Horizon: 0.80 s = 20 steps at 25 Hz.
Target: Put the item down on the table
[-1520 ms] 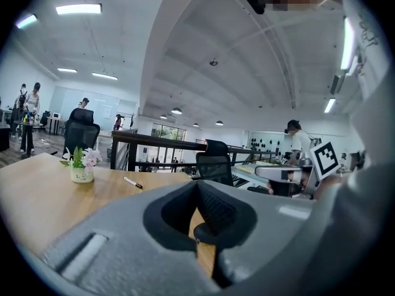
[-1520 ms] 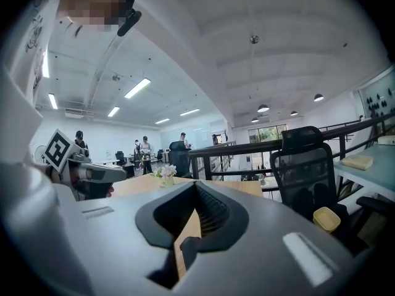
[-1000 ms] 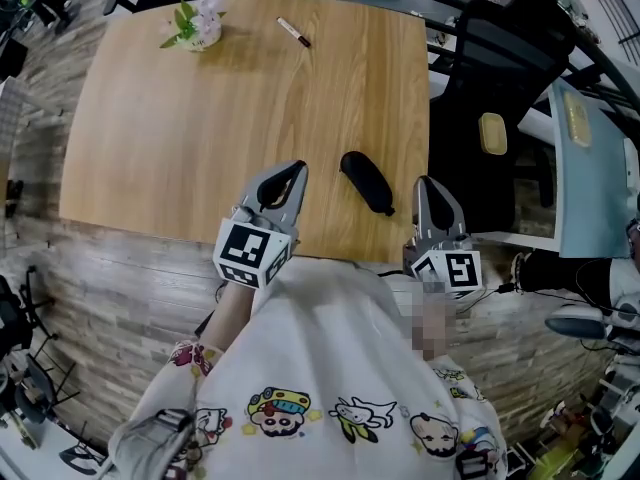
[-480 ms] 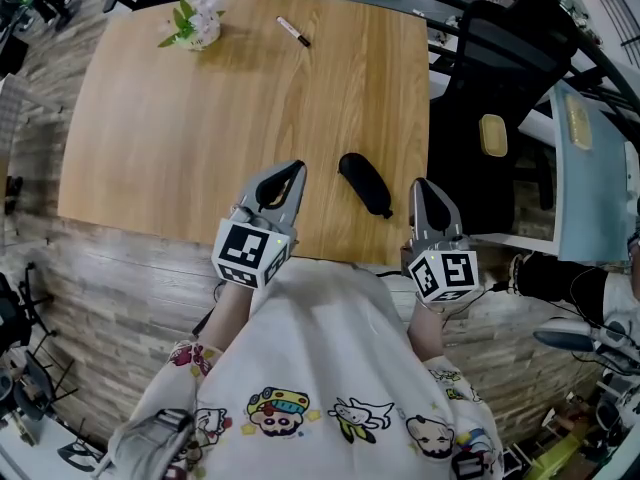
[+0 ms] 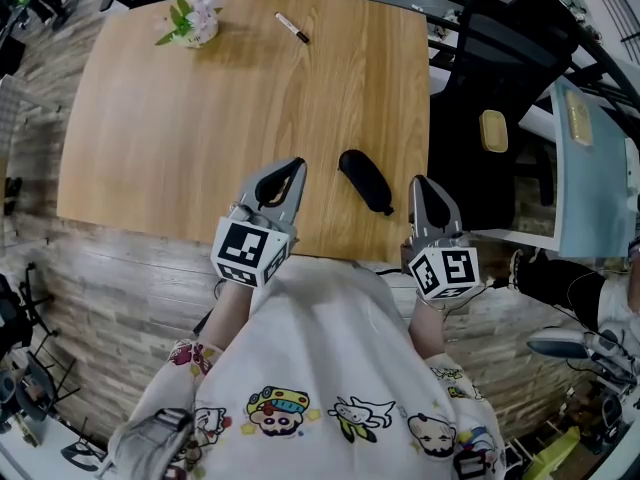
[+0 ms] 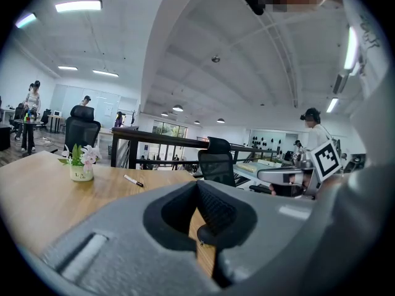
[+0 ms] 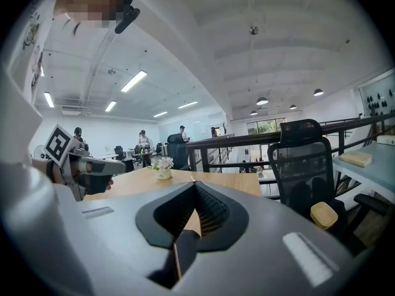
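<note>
A long black pouch-like item [image 5: 366, 181] lies flat on the wooden table [image 5: 200, 118], near its front edge and free of both grippers. My left gripper [image 5: 290, 175] hovers just to its left, jaws shut and empty; in the left gripper view the tips [image 6: 197, 187] meet over the tabletop. At the item's right, by the table's front right corner, my right gripper [image 5: 421, 186] is also shut with nothing in it [image 7: 195, 187]. Both point toward the far side of the table.
A small white pot of flowers [image 5: 192, 23] and a marker pen [image 5: 293, 30] sit at the far edge of the table. A black office chair [image 5: 500, 98] stands at the right, with a yellow object [image 5: 493, 133] beside it. Wood-look floor surrounds the table.
The right gripper's marker cube has shifted slightly to the left. The black item and the left gripper have stayed where they were.
</note>
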Each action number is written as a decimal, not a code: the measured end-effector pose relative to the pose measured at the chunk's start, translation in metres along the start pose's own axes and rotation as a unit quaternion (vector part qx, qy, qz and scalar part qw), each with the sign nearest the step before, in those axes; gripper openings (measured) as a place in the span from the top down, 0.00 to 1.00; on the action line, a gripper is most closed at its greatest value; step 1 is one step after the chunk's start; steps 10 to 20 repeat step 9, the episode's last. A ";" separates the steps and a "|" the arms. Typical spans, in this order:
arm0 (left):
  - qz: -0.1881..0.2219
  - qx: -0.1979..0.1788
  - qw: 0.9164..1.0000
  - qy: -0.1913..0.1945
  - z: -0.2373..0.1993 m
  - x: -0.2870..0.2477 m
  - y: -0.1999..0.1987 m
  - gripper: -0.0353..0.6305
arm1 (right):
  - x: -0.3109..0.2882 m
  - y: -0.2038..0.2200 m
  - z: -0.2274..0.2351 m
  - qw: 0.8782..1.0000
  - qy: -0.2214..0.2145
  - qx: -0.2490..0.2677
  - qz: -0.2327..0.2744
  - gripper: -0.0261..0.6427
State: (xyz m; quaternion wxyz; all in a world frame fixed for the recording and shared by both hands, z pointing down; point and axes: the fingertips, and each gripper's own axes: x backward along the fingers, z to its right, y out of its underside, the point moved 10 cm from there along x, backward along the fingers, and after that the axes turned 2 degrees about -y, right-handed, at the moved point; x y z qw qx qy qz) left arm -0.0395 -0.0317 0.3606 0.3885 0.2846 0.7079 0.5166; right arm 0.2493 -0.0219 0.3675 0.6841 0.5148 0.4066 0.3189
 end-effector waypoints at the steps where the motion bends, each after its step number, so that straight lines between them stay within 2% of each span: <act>1: 0.001 0.000 1.000 0.000 0.000 0.000 -0.001 0.95 | -0.001 0.000 0.000 1.000 -0.001 0.000 0.000 0.95; 9: 0.017 0.007 1.000 -0.002 -0.004 0.005 -0.007 0.95 | -0.003 0.001 -0.001 1.000 0.002 0.000 -0.004 0.95; 20: 0.017 0.007 1.000 -0.002 -0.004 0.005 -0.007 0.95 | -0.003 0.001 -0.001 1.000 0.002 0.000 -0.004 0.95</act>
